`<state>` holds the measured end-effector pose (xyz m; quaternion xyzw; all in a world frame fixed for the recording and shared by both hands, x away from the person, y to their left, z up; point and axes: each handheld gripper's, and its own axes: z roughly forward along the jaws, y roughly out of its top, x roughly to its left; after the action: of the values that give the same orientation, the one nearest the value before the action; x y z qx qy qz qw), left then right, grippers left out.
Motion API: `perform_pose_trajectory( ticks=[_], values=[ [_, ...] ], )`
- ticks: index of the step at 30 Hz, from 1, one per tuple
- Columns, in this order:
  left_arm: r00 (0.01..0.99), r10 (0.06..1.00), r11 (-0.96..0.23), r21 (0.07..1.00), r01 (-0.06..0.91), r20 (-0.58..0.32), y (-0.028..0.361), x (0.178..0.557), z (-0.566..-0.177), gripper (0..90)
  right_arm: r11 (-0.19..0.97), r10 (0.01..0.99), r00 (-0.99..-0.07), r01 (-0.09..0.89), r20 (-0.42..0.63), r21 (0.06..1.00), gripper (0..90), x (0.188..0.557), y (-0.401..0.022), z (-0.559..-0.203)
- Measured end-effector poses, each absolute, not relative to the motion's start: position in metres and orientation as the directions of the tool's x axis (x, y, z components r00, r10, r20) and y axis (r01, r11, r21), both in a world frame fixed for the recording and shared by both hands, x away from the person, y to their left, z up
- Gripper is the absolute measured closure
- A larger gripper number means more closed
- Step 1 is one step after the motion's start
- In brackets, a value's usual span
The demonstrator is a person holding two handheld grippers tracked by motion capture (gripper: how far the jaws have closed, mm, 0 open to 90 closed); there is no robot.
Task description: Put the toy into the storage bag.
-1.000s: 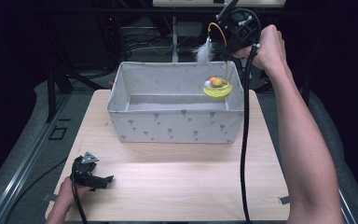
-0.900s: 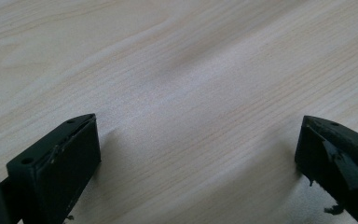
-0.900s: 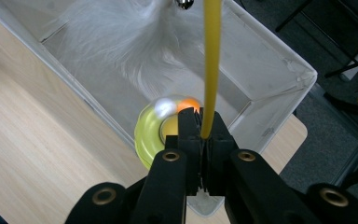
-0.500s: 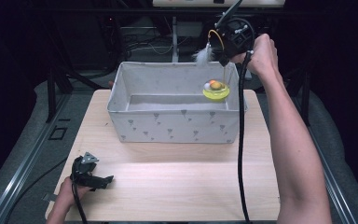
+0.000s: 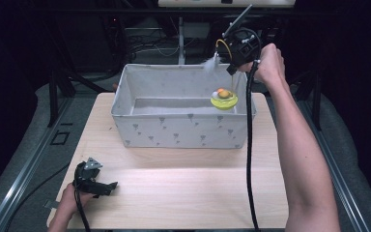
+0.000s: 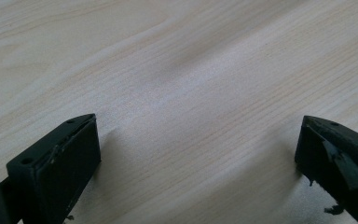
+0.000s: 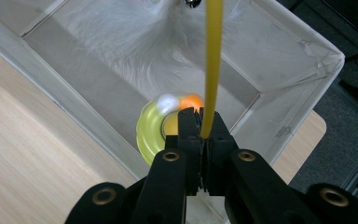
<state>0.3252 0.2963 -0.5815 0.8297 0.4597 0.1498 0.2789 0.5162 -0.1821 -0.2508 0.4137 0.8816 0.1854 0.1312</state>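
High view: a pale wooden table (image 5: 183, 183) with a grey fabric bin (image 5: 183, 130) standing on its far half. Every place below is given relative to that bin.

The person's right arm reaches along the bin's right side, and the right gripper (image 5: 234, 67) hangs above the bin's far right corner. Its jaws are pinched tight on a thin yellow wand (image 7: 213, 65). A cat toy hangs from the wand: a white feather (image 5: 212, 62) just over the bin's back rim, and a yellow-green disc (image 5: 224, 100) carrying a white ball and an orange ball, hanging inside the bin close to its right wall. Whether the disc touches the bin floor cannot be told.

The left gripper (image 5: 107, 185) rests on the table well in front of the bin's left corner, jaws wide apart with nothing between them. In the left gripper view, bare wood lies between the two black jaws.

In the right gripper view, the disc (image 7: 161, 130) sits directly below the closed jaws, with the feather (image 7: 140, 46) blurred over the bin floor.

The step in hand looks like lowering the toy into the bin. To do it well, go straight down slowly so the disc does not swing into the right wall, keep the feather inside the rim, and let go only once the disc rests on the floor.
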Motion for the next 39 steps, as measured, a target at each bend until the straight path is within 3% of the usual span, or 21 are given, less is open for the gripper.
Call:
perform_pose_trajectory(
  ticks=[39],
  values=[
    [0.535,0.845,-0.423,0.603,0.676,-0.006,0.296,0.325,-0.582,0.0,0.578,0.787,-0.616,0.714,-0.038,0.395,88.3,0.527,-0.199,-0.322]
  ],
)
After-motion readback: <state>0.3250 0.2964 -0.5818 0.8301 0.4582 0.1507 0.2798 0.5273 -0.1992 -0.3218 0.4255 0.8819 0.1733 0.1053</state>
